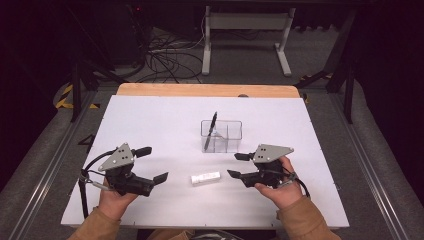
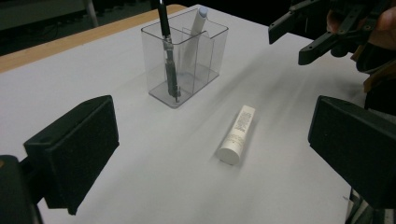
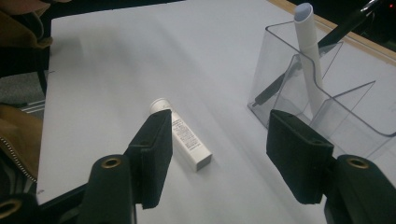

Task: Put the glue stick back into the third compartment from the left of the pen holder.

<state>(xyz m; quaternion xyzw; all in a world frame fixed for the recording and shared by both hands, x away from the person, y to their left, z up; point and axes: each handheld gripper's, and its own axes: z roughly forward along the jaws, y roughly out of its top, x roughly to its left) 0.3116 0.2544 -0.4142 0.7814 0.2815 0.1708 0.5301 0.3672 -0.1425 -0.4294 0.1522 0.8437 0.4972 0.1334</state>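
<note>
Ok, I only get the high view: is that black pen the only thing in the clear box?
Observer: No, a white pen leans in the box too, one compartment over from the black pen.
Operator: Which end of the tube has the cap?
Observer: The cap end faces the left gripper.
Operator: Anything written on it?
Observer: Small dark print along its side, too small to read.

The counter [image 1: 150, 130] has a matt white top, smooth, with a bare wood strip along its far edge. The organiser [image 1: 221, 136] is clear, glossy plastic. The white tube [image 1: 205, 178] looks like smooth plastic with a slight sheen. Both grippers' jaws carry matt black pads. The sleeves [image 1: 305, 222] are tan cloth.
</note>
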